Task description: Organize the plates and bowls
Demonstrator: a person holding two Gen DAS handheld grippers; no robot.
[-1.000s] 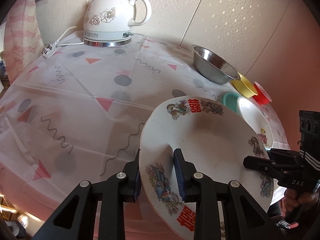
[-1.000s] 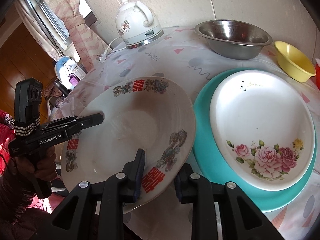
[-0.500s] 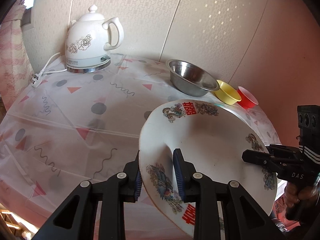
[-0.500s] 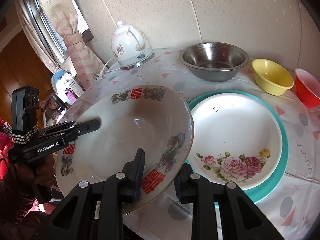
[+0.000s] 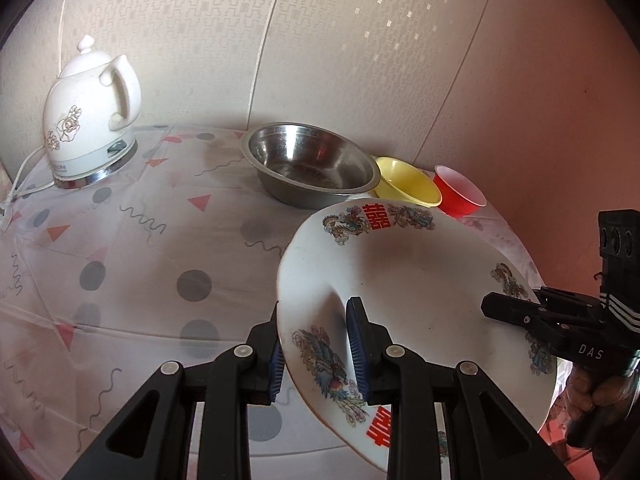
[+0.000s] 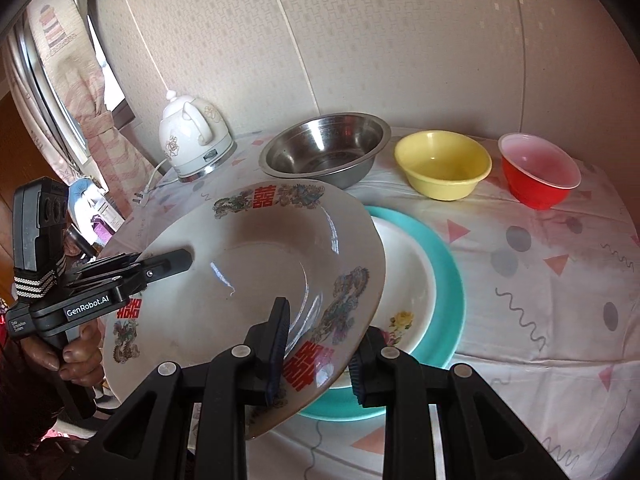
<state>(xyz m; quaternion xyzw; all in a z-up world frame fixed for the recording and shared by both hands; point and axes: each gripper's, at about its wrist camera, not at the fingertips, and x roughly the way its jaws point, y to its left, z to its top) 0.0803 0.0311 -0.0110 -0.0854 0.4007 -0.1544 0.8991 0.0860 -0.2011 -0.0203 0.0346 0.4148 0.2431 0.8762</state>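
Both tools have the double-happiness plate pinched by its rim, left tool at one edge, right tool at the opposite edge, held off the tabletop. It's tilted, face up, far rim toward the steel bowl, hanging partly over the rose plate stacked on the teal plate. Yellow bowl and red bowl sit behind.

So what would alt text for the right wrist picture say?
Two handheld claws, the right claw and the left claw, hold a dragon-patterned plate tilted above a rose plate on a teal plate; steel, yellow and red bowls and a kettle stand behind.
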